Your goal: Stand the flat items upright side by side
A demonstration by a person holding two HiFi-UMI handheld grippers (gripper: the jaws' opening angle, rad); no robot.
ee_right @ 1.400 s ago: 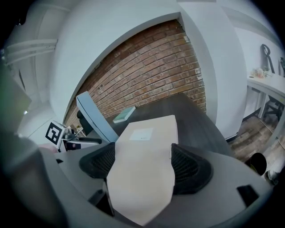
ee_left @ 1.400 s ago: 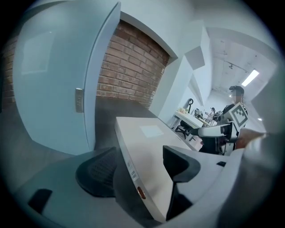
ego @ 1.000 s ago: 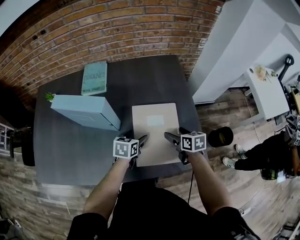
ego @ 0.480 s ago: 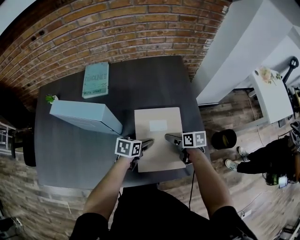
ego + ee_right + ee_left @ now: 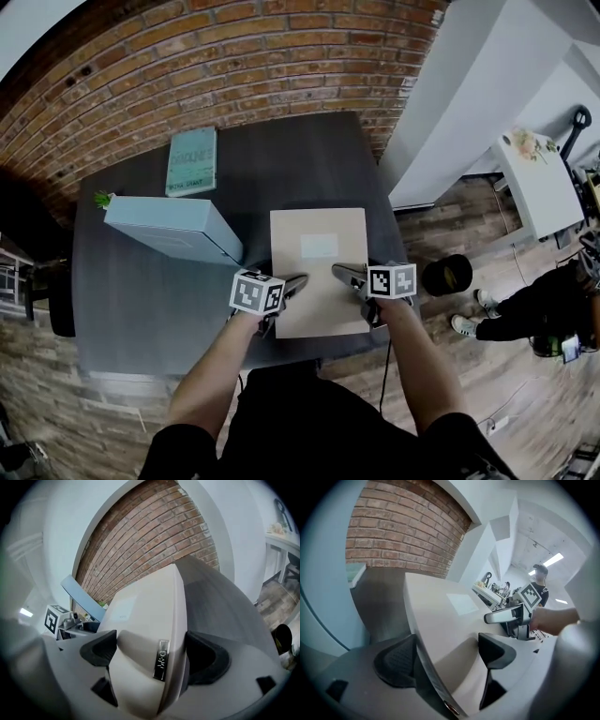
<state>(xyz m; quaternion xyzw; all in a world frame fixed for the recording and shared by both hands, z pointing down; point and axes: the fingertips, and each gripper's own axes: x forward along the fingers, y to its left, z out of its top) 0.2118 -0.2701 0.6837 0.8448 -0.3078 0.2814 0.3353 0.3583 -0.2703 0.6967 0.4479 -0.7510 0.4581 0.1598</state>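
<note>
A beige binder (image 5: 319, 272) lies flat on the dark table (image 5: 150, 300), spine toward me. My left gripper (image 5: 292, 286) straddles its near left edge: in the left gripper view one pad (image 5: 396, 660) sits under the edge, the other above the cover (image 5: 440, 616), with a gap. My right gripper (image 5: 345, 275) straddles the near right edge; the spine (image 5: 161, 660) with its metal tag sits between the open jaws. A light blue box file (image 5: 173, 228) stands on edge to the left. A teal book (image 5: 192, 161) lies flat at the back left.
A small green plant (image 5: 100, 199) stands behind the box file. The brick wall (image 5: 234, 56) runs along the table's far side. On the floor to the right are a black round bin (image 5: 443, 275), a seated person (image 5: 525, 319) and a white table (image 5: 539, 183).
Both grippers have slid inward over the binder's near edges, jaws now around it. The binder still lies flat.
</note>
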